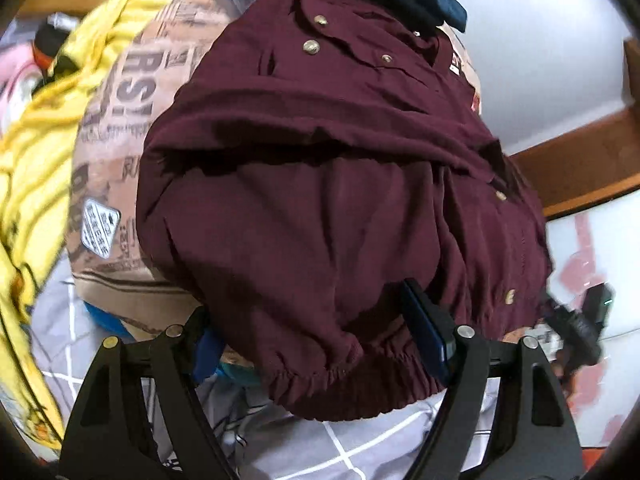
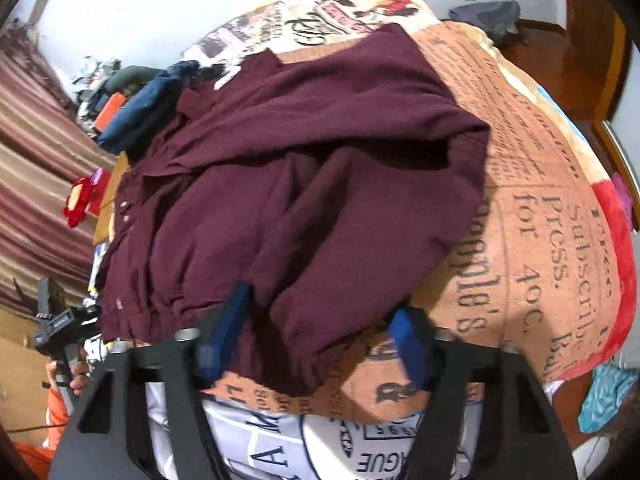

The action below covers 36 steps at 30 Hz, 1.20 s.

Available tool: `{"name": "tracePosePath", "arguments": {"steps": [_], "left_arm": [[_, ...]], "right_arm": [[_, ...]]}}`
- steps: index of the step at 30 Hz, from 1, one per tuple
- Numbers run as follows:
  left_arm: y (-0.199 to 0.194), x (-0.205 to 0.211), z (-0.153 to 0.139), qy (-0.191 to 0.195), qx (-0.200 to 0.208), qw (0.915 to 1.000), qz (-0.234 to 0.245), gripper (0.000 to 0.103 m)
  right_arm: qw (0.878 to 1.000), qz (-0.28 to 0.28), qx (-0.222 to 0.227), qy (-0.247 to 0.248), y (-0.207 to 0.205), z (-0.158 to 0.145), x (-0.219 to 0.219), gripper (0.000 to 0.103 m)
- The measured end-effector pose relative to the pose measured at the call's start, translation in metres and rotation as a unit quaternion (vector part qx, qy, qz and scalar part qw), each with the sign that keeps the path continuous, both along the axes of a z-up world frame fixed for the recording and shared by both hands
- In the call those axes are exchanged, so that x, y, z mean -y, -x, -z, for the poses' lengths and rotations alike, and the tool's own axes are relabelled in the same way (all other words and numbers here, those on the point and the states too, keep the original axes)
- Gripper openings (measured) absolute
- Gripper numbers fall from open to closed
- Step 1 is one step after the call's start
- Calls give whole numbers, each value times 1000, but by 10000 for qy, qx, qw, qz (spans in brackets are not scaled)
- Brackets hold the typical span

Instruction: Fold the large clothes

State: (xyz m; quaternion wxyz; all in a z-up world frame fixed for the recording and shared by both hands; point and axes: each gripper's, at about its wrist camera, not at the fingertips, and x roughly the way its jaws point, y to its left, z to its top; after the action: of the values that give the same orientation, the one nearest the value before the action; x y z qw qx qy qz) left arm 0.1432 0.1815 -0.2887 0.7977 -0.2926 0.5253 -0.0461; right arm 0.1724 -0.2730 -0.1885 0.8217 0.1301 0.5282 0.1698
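Both grippers straddle the elastic hem of the maroon jacket point(image 1: 340, 208) on the printed blanket point(image 2: 540, 208), left gripper point(image 1: 320, 324) wide, right gripper point(image 2: 320, 328) narrower, neither visibly pinching; each should bite evenly before lifting.

Maroon jacket point(image 1: 340, 208) of matt woven cloth with dull metal snap buttons point(image 1: 311, 47), fleecy printed blanket point(image 2: 540, 200) with a soft nap, yellow knit cloth point(image 1: 36, 152), matt black plastic gripper arms point(image 1: 132, 392), glossy brown wood point(image 1: 580, 168)
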Motion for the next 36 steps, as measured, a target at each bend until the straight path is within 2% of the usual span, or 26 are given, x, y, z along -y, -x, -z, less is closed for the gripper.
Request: {"name": "tracePosePath", "arguments": {"steps": [1,2,3,4,8,14,18,23,28,32,36], "left_arm": [[-1,1,-2,-56,7,10000,5,68],[-2,2,-6,-190,11,9998,-29,56],[-3,1,-8,-268,7,9996,-45,49],[-3,-1,-12,-368,5,9993,-49,38],[-3,-9,-38,-480,283,9984,-110,17],[-21,-20,-92,-319,1013,9942,-195,13],[-38,-28,-124,-247,1464,9887,-210,11],[-100,-36,-147,-160,1850,9823,-257,10],[-159,-48,-143,-187,1797,9820,-550,10],[-212,-60,-115,-149,1460,9866,-711,10],[-246,-68,-84,-201,1098,9906,-792,10]], "right_arm": [[10000,-20,58,1,1,-2,-2,40],[9999,-22,137,32,1,-5,-4,34],[9998,-32,204,49,-1,-7,-4,25],[9996,-41,265,26,-2,-10,-5,18],[9979,2,430,-486,-15,-21,1,13],[9938,-86,873,-687,-35,-49,-5,11],[9889,-221,1363,-547,-58,-78,-17,11],[9843,-52,1689,-512,-104,-92,-19,11],[9855,220,1646,-354,-159,-85,-17,11],[9894,254,1431,-57,-201,-63,-25,11],[9930,347,1125,33,-231,-42,-22,11]]}}
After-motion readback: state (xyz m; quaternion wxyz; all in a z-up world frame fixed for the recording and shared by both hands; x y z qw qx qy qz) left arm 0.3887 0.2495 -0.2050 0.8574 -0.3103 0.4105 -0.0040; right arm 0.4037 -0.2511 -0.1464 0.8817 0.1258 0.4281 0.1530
